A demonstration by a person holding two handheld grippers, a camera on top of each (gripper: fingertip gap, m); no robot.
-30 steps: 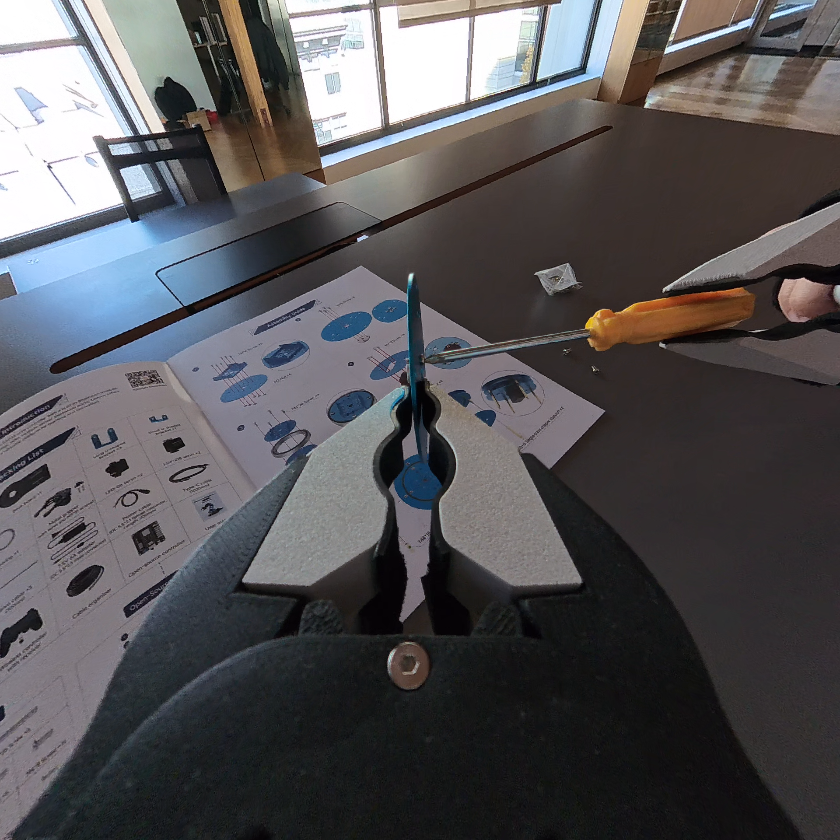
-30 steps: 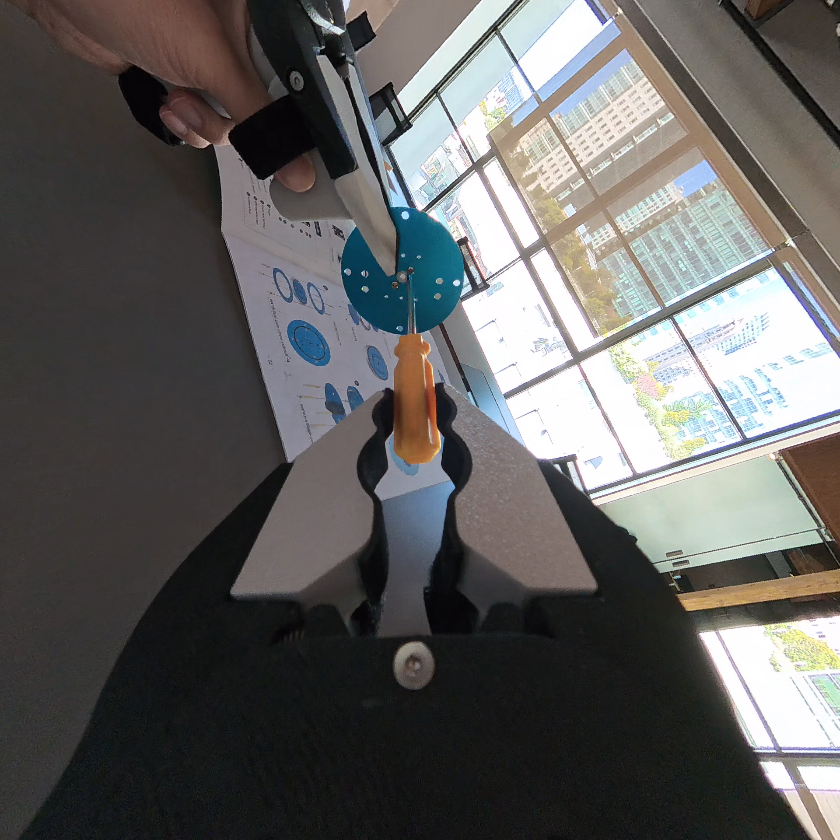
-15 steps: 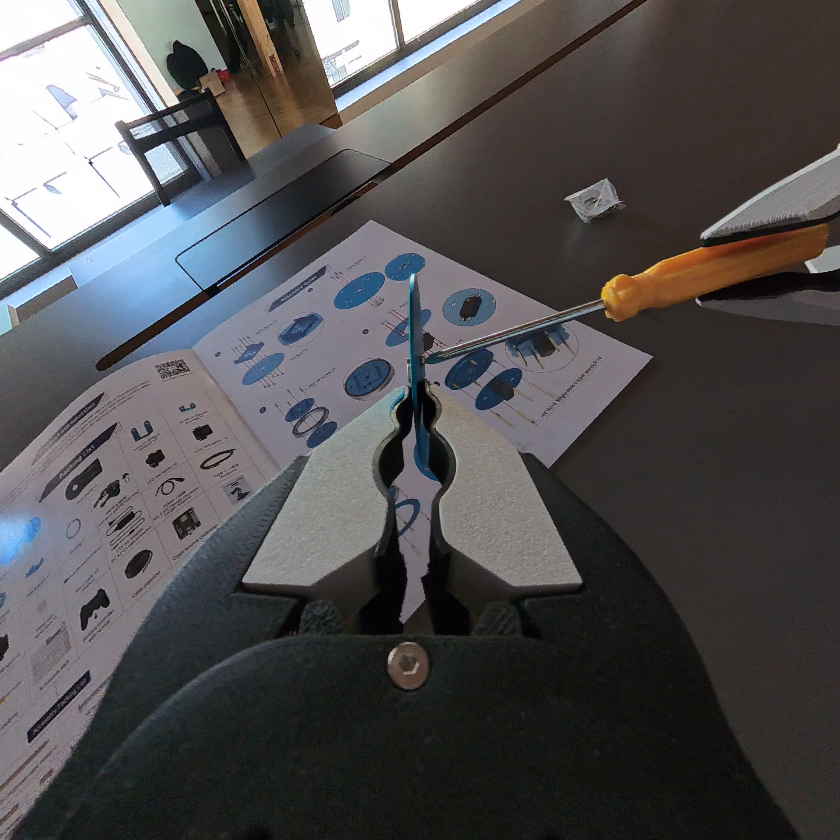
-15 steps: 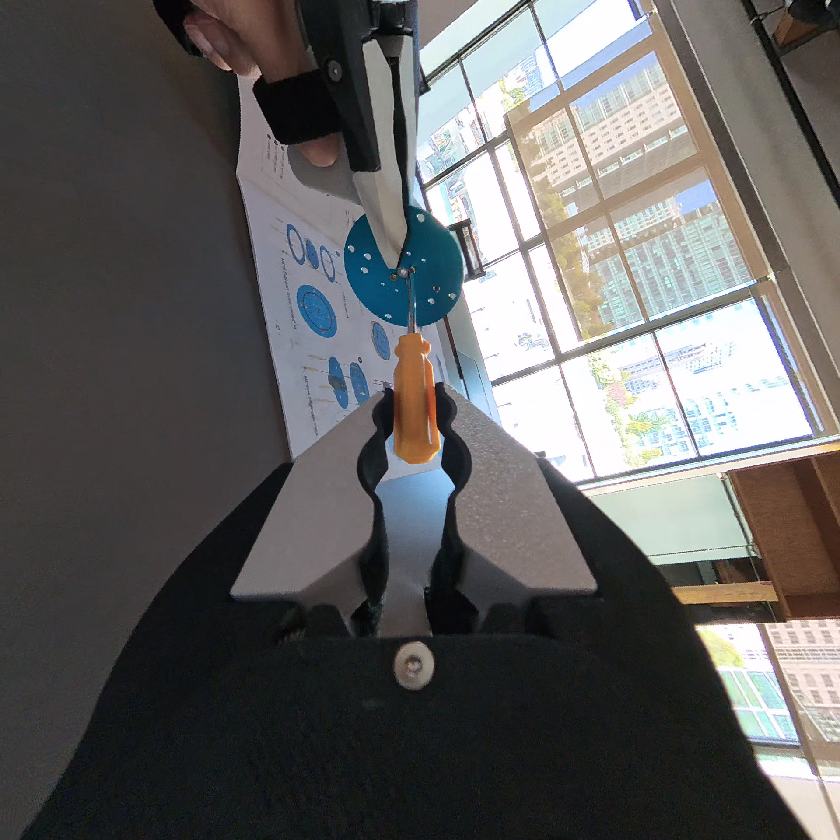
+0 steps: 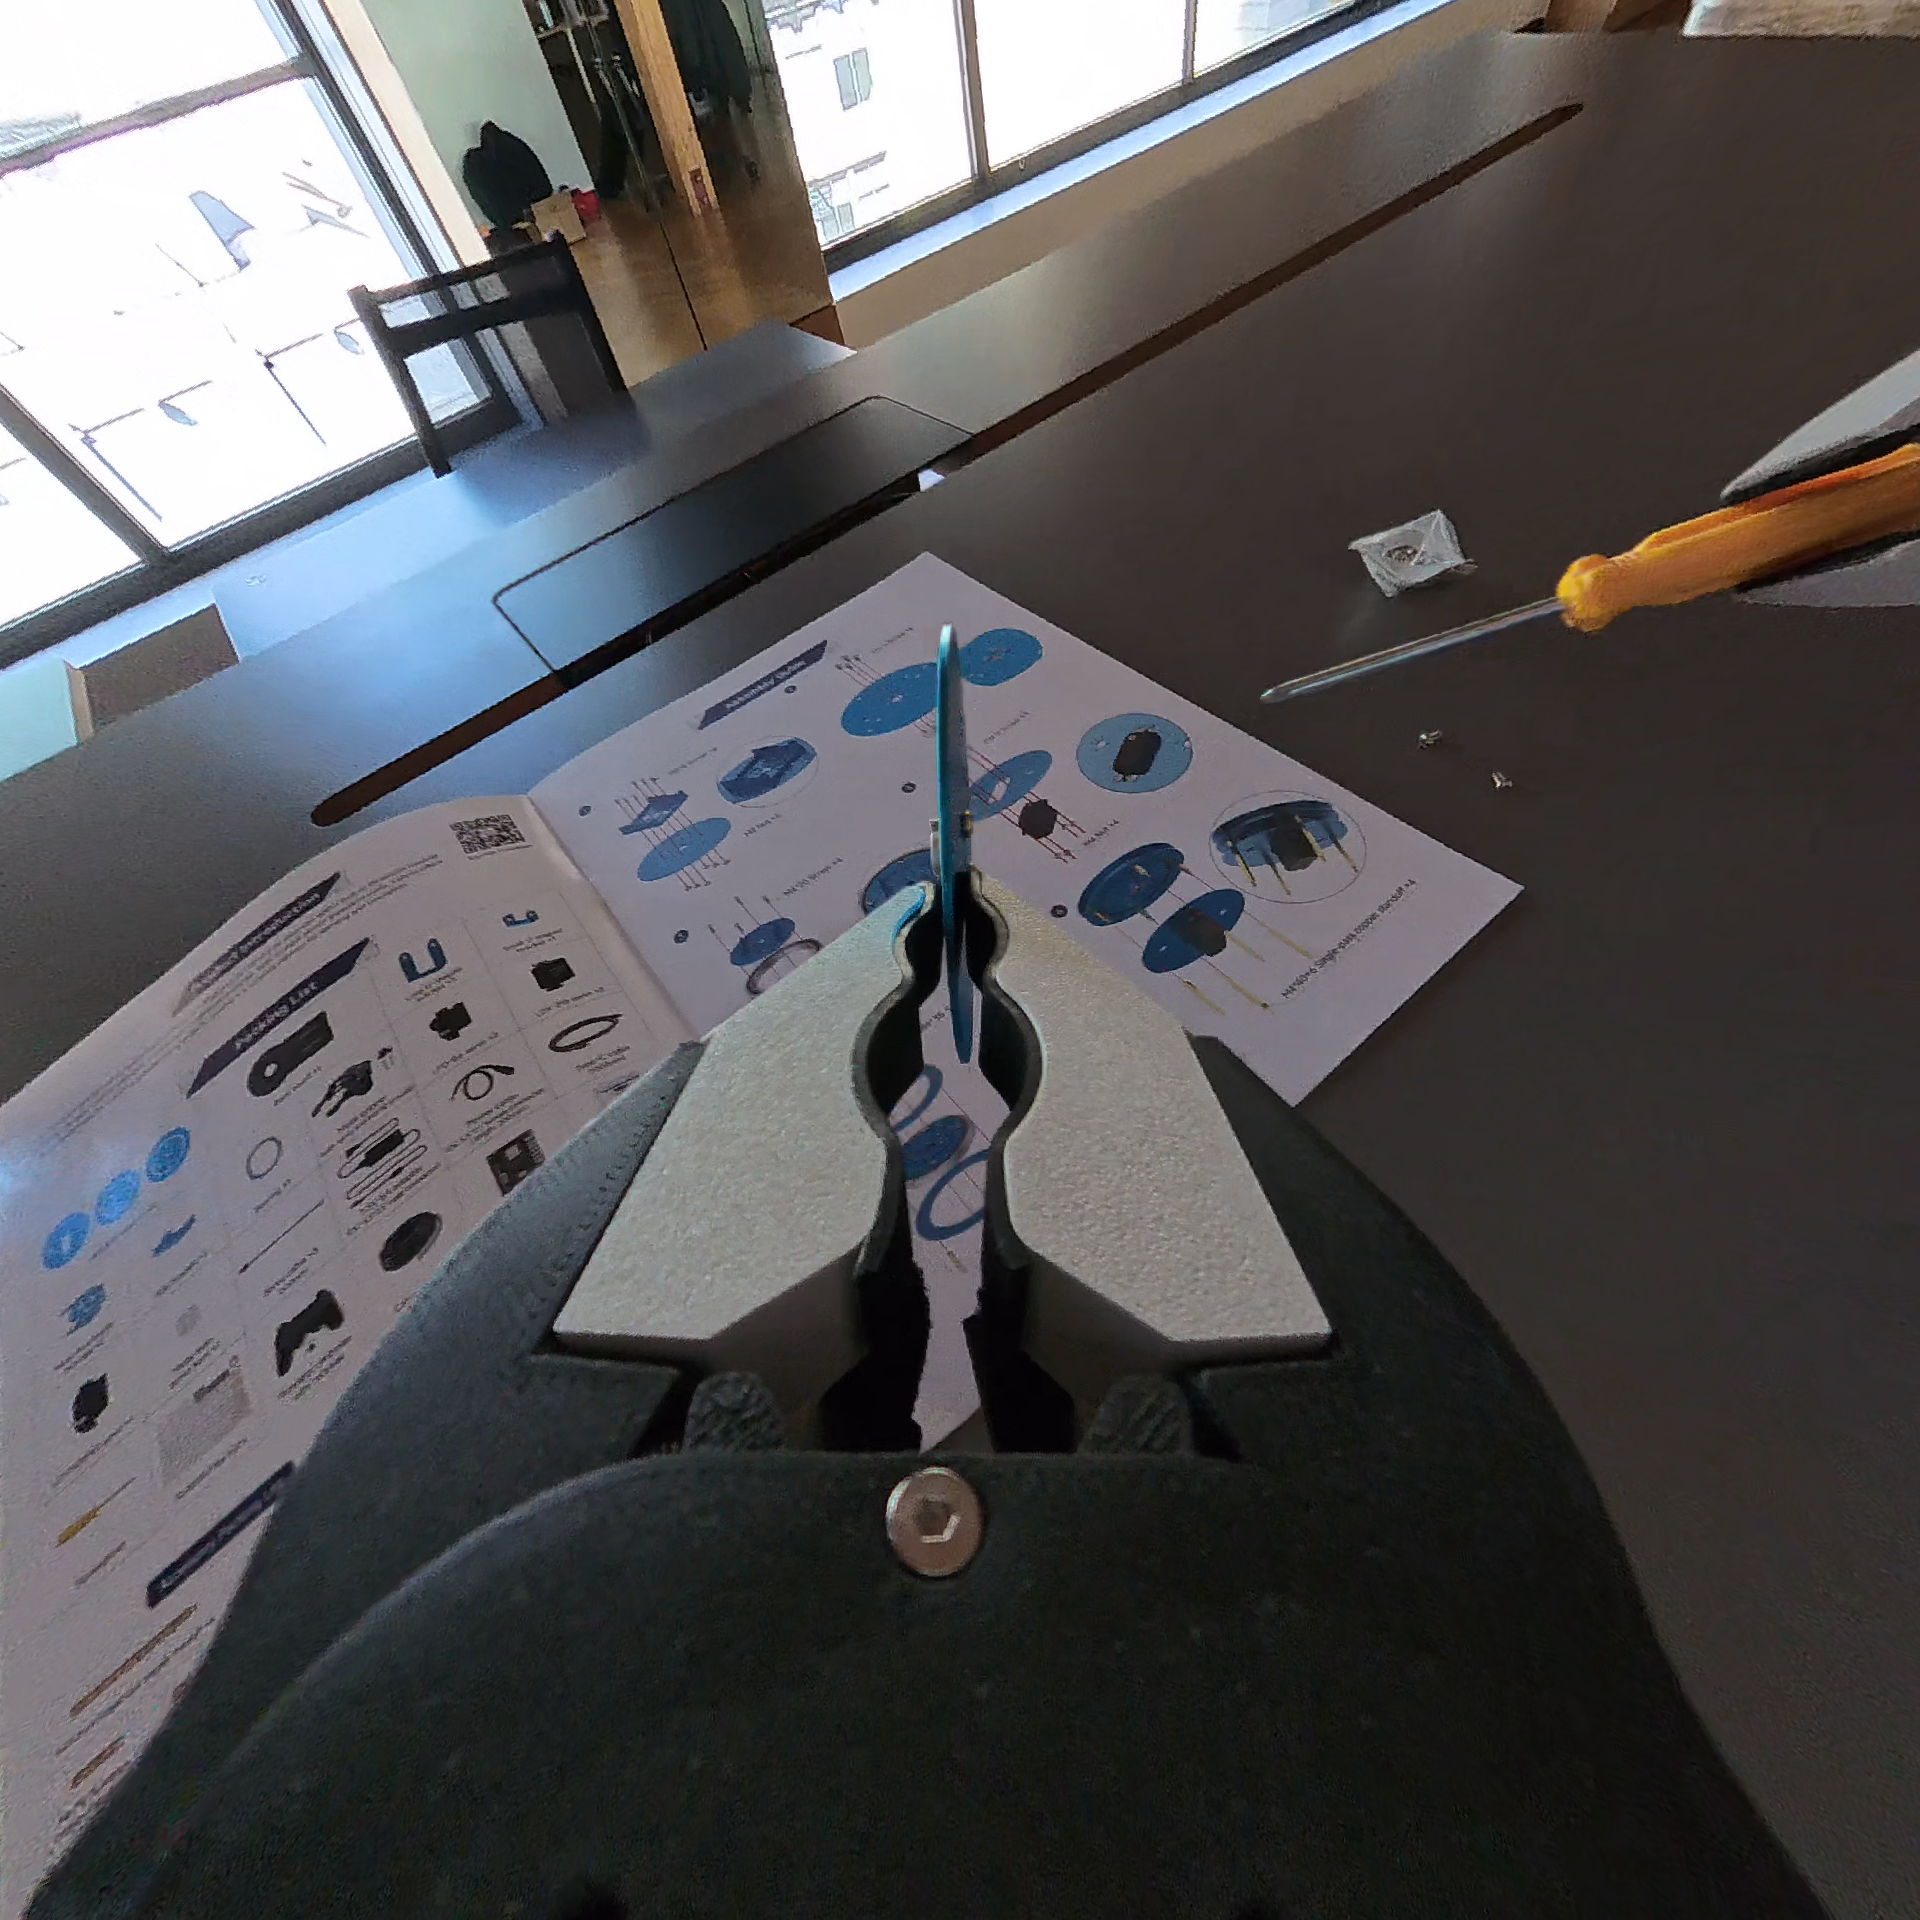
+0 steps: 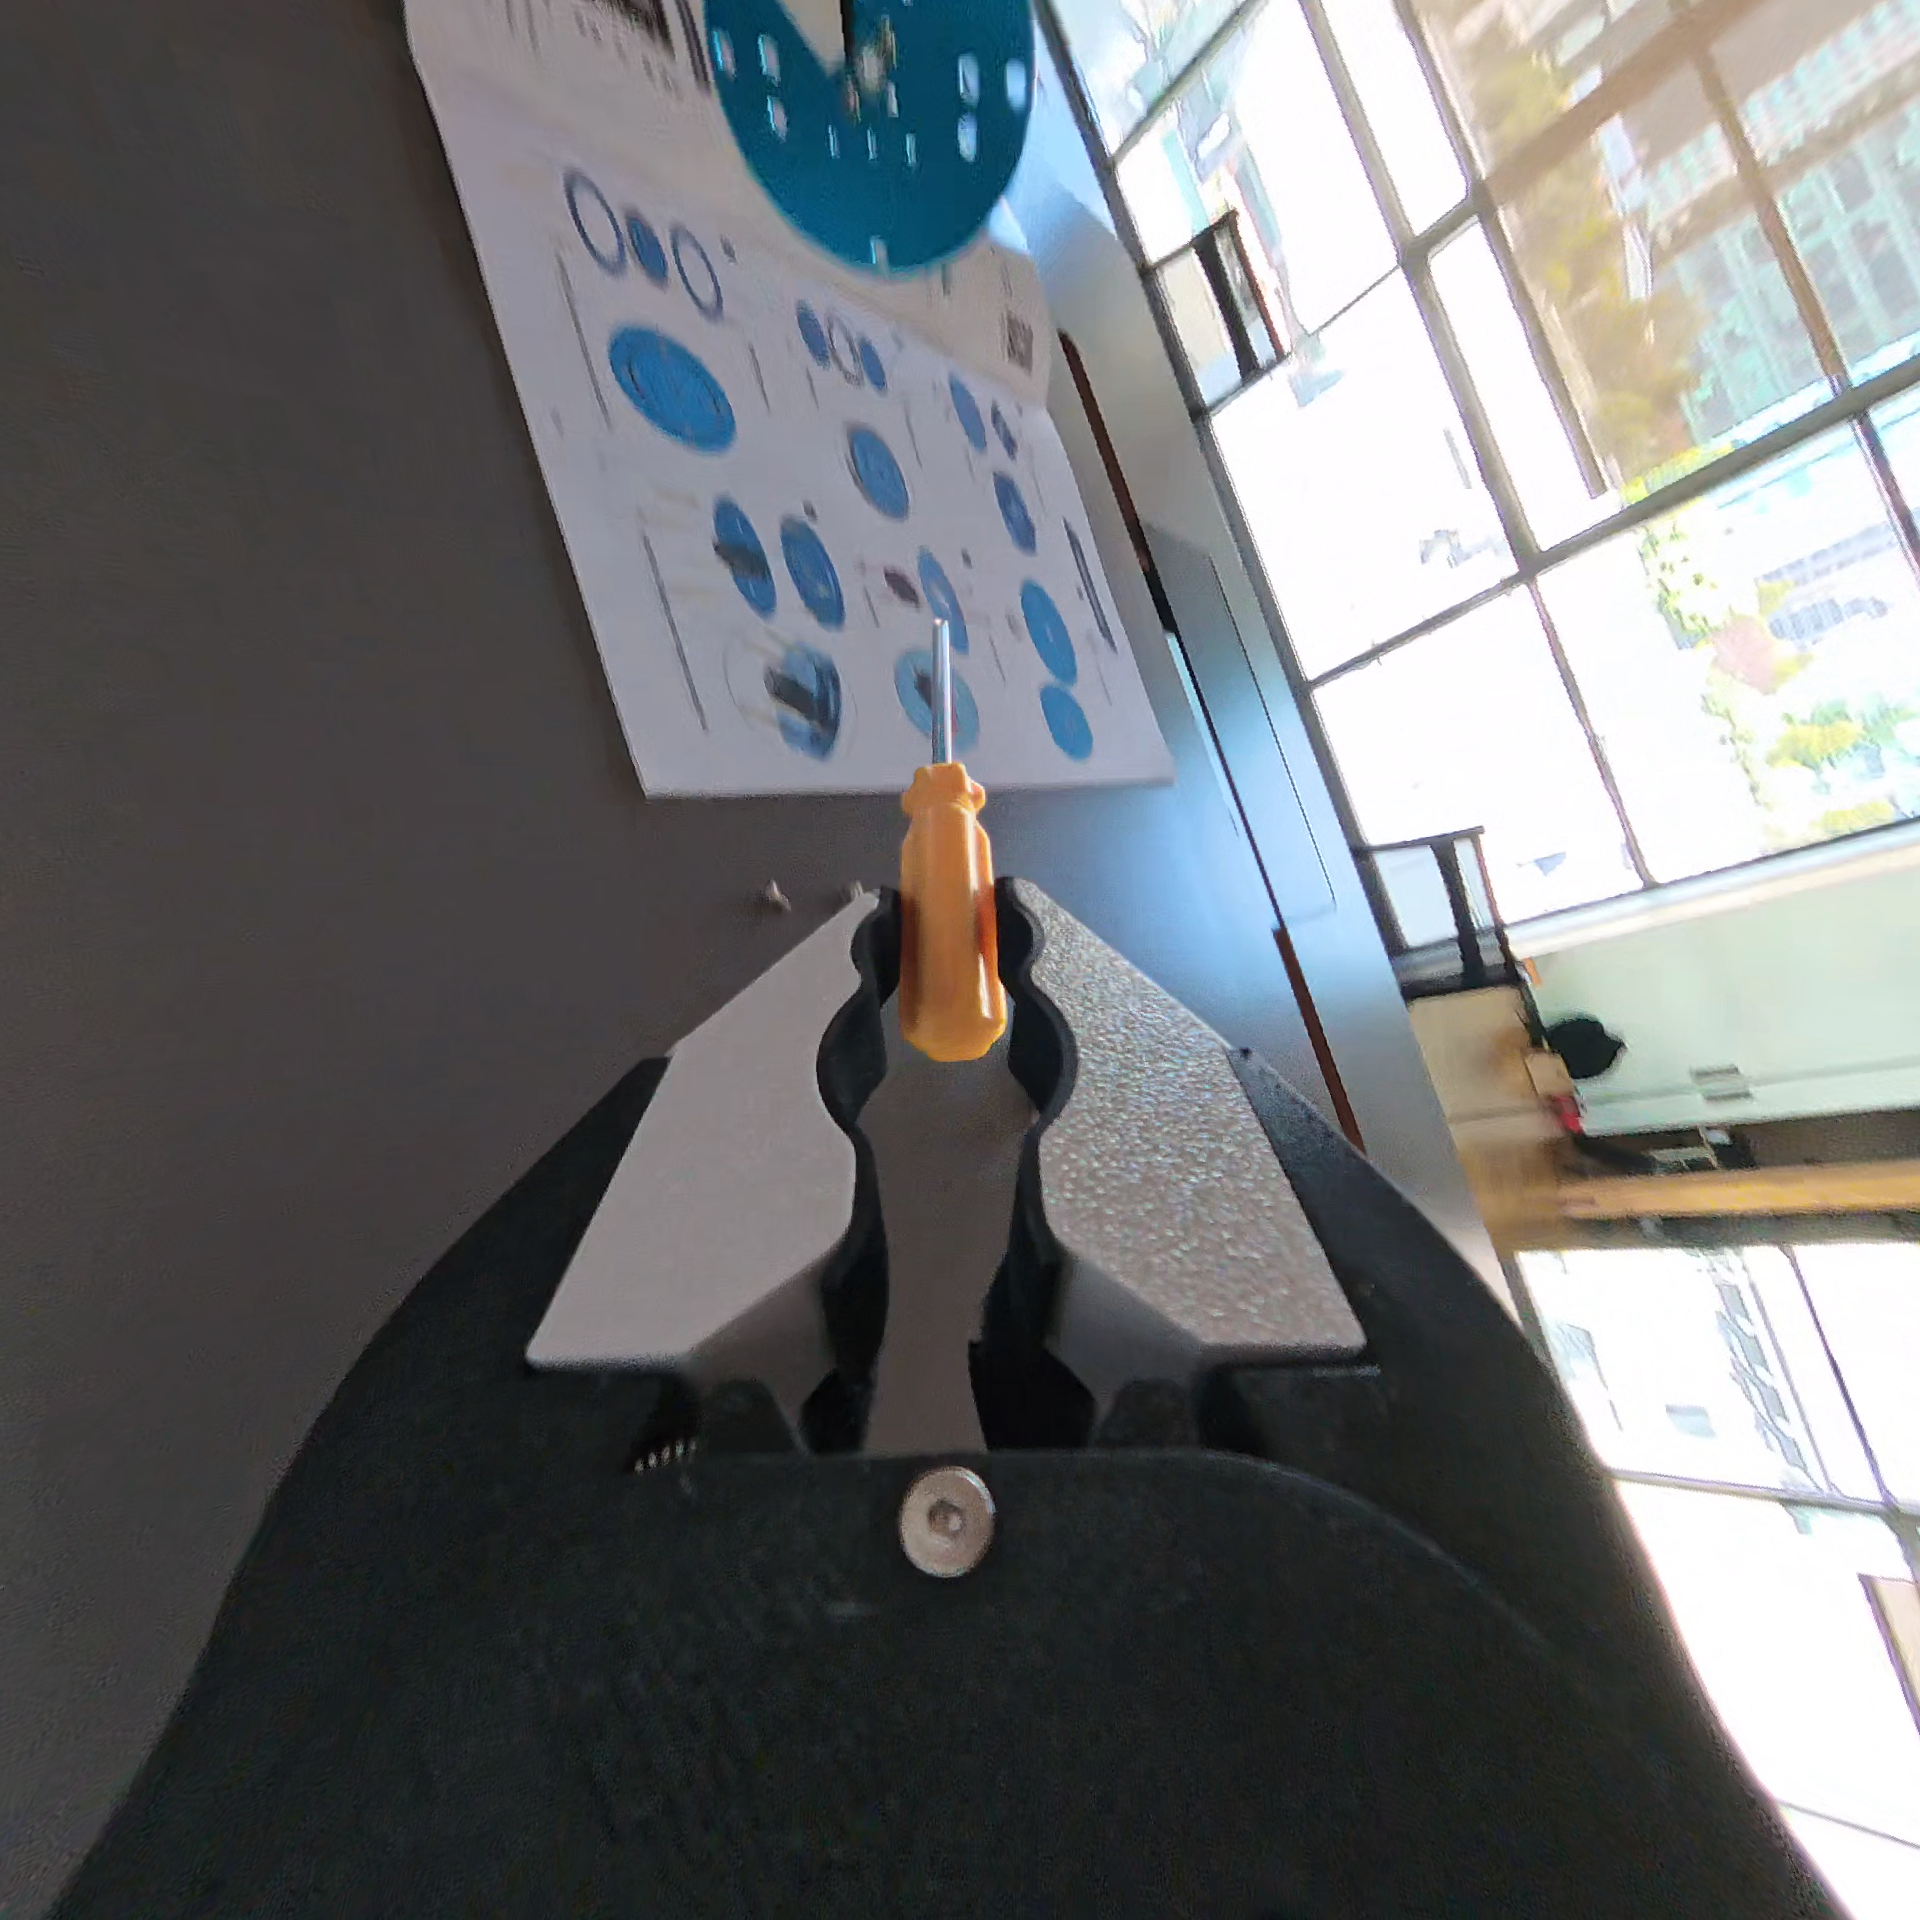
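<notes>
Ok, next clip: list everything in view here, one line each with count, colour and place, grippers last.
blue disc: one, blue, perforated, held on edge in the left gripper, above the booklet
screwdriver: one, orange handle, metal shaft, in the right gripper, tip clear of the disc
booklet: one, white with blue diagrams, open flat on the table
small bag: one, clear, on the table beyond the booklet
screws: two, silver, loose on the table by the booklet
table: one, dark grey
chair: one, dark, by the windows
left gripper: shut on the disc
right gripper: shut on the screwdriver handle
</notes>
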